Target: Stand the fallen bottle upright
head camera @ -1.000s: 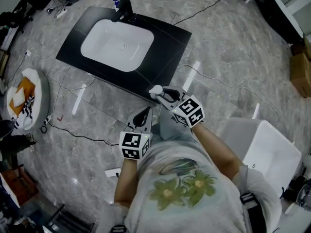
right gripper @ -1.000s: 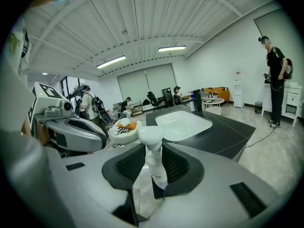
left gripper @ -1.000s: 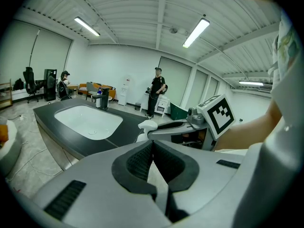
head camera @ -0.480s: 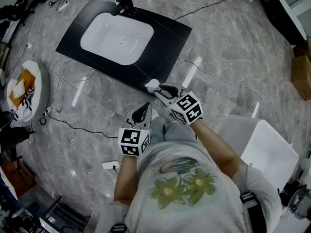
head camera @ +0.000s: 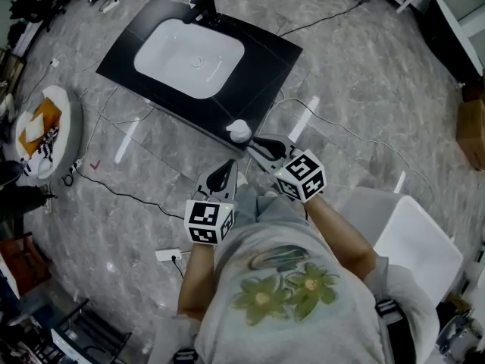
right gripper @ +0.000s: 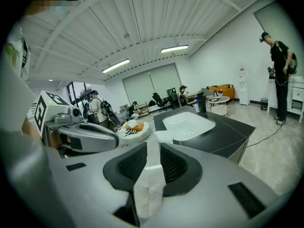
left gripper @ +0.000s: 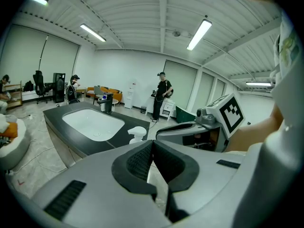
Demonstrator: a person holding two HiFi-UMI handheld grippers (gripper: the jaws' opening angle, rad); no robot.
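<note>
A white pump bottle stands upright at the near corner of the black counter. In the left gripper view its pump head shows and my own jaws hide its body. My right gripper points at it from just short of it. Its jaws have just been closing and stand a little apart with only floor between them. The bottle's white top lies beyond the tips. My left gripper hangs lower left, over the floor, pads meeting at the tips.
A white sink with a dark faucet fills the counter. Cables cross the marble floor. A round cushion with orange and striped items lies left, a white chair right, and a power strip by my left arm. People stand across the room.
The gap between my right gripper's tips and the bottle has grown as the gripper drew back toward me. The bottle stays at the counter's corner. The left gripper has barely shifted.
</note>
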